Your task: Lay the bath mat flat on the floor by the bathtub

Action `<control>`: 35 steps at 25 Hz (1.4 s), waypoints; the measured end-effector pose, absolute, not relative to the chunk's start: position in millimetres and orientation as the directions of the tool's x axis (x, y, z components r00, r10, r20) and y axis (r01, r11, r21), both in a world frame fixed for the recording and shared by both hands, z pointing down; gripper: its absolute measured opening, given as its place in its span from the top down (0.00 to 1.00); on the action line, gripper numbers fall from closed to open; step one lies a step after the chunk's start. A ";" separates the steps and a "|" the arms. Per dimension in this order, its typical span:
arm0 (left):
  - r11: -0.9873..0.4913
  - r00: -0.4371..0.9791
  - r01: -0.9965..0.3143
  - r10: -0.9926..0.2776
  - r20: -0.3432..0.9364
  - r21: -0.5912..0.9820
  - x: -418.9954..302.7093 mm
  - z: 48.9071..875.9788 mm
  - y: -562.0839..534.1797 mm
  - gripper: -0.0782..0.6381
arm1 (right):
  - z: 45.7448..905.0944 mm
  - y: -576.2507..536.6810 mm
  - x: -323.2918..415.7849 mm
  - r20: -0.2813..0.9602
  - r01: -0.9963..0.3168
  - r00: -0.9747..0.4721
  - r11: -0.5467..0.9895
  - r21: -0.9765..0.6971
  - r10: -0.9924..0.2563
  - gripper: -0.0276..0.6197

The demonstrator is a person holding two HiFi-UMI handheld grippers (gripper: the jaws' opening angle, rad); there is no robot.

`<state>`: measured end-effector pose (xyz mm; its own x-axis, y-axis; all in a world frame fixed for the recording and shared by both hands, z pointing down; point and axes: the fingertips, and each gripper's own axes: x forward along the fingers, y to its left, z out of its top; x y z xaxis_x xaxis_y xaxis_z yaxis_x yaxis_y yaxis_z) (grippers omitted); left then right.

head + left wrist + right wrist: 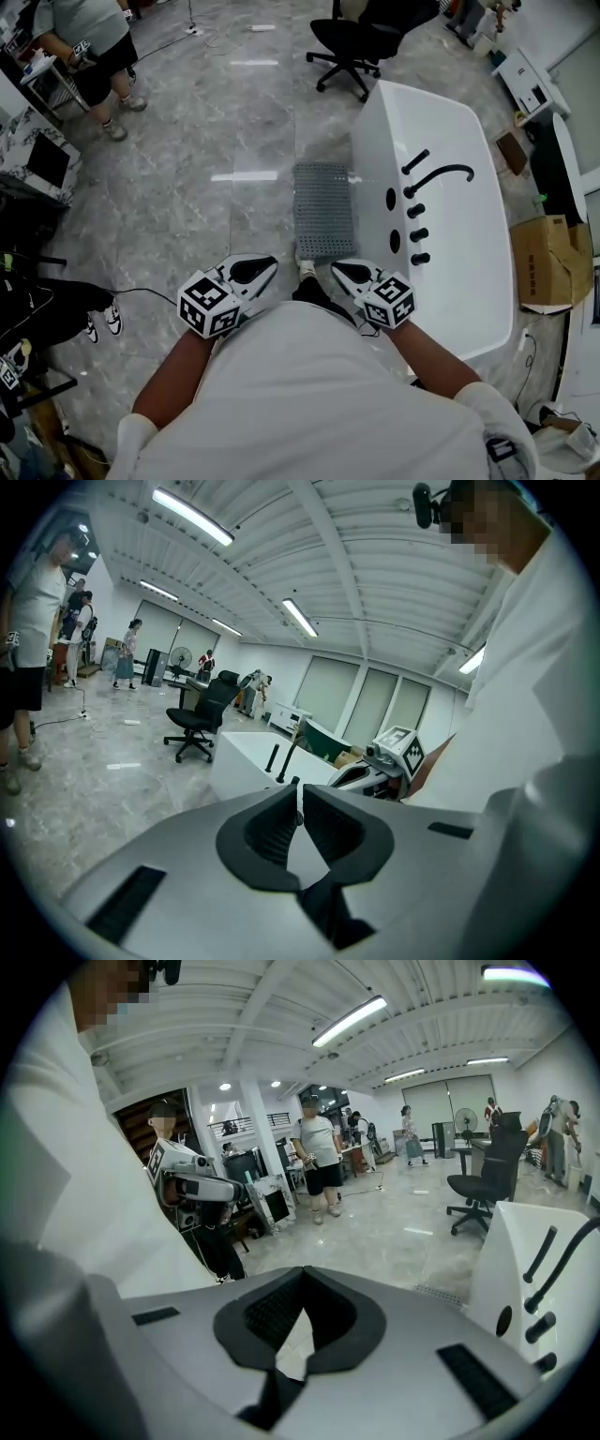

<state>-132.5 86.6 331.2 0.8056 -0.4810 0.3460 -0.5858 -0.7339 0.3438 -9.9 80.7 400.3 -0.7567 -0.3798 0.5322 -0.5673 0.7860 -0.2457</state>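
Note:
The grey perforated bath mat (pixel 324 208) lies flat on the tiled floor, its long side against the white bathtub (pixel 478 244). Both grippers are held up near my chest, well short of the mat's near end. My left gripper (pixel 270 263) has its jaws together with nothing between them, as the left gripper view (pixel 298 787) shows. My right gripper (pixel 337 268) is likewise shut and empty (pixel 303 1277). The right gripper view catches the tub's wall (pixel 530 1269) and a sliver of the mat (pixel 436 1291).
A black office chair (pixel 352 47) stands beyond the tub's far end. A cardboard box (pixel 548 262) sits right of the tub. A person (pixel 94 56) stands at the far left near desks, with dark equipment and cables (pixel 37 309) along the left side.

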 end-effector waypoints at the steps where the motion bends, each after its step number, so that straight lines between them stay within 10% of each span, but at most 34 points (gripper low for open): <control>1: -0.733 0.804 -0.587 -0.482 0.347 0.344 -134.0 331.3 86.8 0.85 | 398.9 79.7 -11.2 0.530 -0.567 -0.757 0.787 -0.243 -0.382 0.94; 35: -0.704 0.814 -0.576 -0.447 0.372 0.415 -127.6 354.0 91.0 0.85 | 401.6 75.4 -18.7 0.546 -0.554 -0.755 0.799 -0.234 -0.364 0.95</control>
<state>-127.6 91.0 354.0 0.8137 -0.4468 0.3718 -0.5762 -0.7043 0.4147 -18.7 75.4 401.6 -0.7549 -0.3639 0.5456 -0.5541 0.7989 -0.2339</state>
